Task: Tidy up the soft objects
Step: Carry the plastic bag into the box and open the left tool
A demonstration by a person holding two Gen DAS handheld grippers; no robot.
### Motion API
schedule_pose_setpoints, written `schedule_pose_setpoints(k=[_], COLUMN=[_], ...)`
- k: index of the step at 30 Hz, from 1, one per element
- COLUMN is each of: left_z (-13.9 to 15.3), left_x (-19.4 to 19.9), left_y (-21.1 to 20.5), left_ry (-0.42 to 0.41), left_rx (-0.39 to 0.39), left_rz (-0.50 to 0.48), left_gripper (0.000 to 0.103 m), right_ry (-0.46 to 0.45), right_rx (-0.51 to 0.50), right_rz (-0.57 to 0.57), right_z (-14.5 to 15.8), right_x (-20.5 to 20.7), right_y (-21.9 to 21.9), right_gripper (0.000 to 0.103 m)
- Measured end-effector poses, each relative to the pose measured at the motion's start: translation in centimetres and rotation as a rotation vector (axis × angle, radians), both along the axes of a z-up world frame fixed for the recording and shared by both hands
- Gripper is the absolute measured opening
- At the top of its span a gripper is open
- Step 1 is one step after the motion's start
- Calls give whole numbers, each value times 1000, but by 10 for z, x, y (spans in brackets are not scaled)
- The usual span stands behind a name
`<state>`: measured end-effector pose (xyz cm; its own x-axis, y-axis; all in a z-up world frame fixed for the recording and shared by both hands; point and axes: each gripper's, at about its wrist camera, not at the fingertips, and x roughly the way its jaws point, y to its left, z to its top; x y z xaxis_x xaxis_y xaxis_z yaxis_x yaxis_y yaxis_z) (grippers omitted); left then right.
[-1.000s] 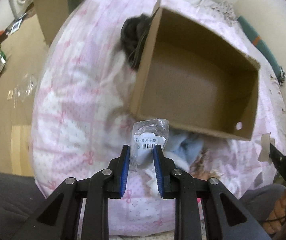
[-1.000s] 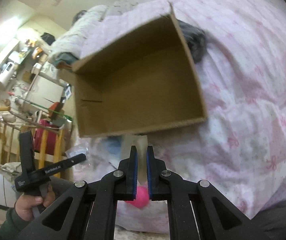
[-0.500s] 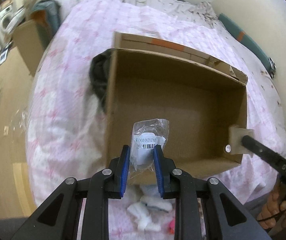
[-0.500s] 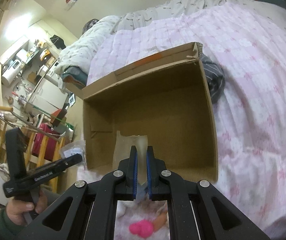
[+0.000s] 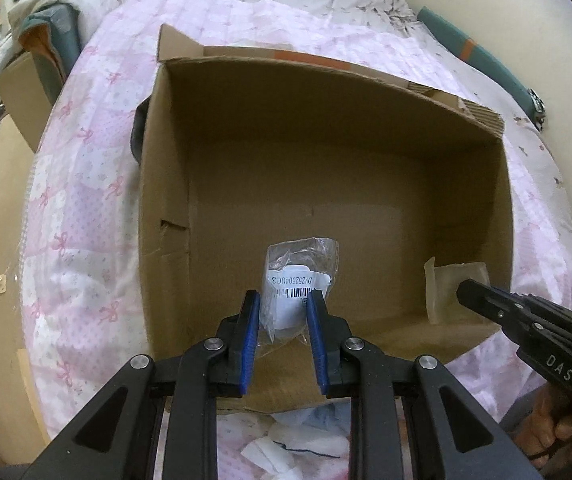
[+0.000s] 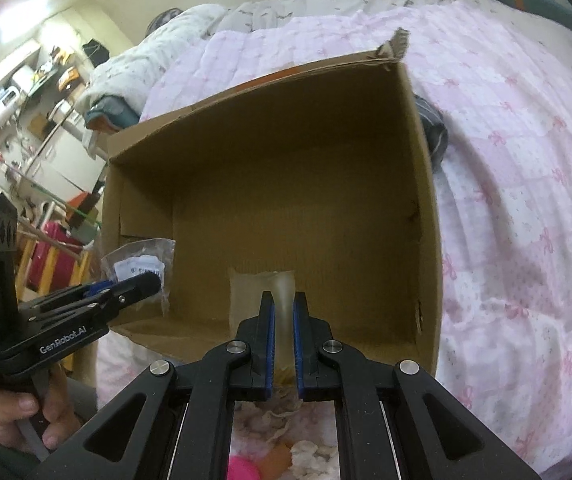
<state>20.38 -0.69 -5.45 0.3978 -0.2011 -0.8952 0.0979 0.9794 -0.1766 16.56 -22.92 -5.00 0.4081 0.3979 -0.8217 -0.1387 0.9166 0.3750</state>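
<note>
Both my tongs now hang over the open cardboard box (image 5: 366,92) on the pink quilt (image 5: 85,184), where a second ago they were short of its near wall, above the loose soft things at the edge of the bed. My left gripper (image 5: 283,312) stays clenched on a clear plastic packet (image 5: 300,268) with a barcode label, held upright over the near-left part of the box floor. My right gripper (image 6: 283,320) is pinched tight on a pale, translucent soft piece (image 6: 261,288), which stands over the near-right corner as the left camera shows it. Neither item touches the cardboard as far as I can tell. The box is otherwise bare inside. I judge the carry finished and the drop due: lower a little, then let go. More soft bits (image 6: 306,452) wait below the box.
</note>
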Motion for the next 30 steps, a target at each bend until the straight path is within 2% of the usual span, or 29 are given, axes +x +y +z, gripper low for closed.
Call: schedule_pose_setpoints(k=[4,7,18,24,27,28,29,30], left_z=[-1,2,2,0,1,3,5,7], left_x=[-1,-2,-3,-5,-6,-6,-7,-8], left_y=[2,-1,-5,-6,-7,-6,-5,-4], left_ry=[-5,-17,-34,-25,-29,-36,-46,-57], left_rx=[-14,-16,11,19,21,23,29,32], left_rz=[17,-5,-6,-7,0,7,13,16], left_gripper=[22,22,21,22,35,46,57,60], right_ry=[-4,-2,3,-14,-20,-21,-23,-33], right_rx=[-39,-48,-66,-62,-53,-44,-37,-30], right_rz=[21,30,6,5,1,-6,-13,-29], right_z=[-4,-5,-7,-3,-2,-1,0,2], right_x=[2,4,4,3,2,2,2,1], right_y=[7,9,4,6,3,2,-1,-3], right_gripper=[9,9,10,16,27,36,57,71])
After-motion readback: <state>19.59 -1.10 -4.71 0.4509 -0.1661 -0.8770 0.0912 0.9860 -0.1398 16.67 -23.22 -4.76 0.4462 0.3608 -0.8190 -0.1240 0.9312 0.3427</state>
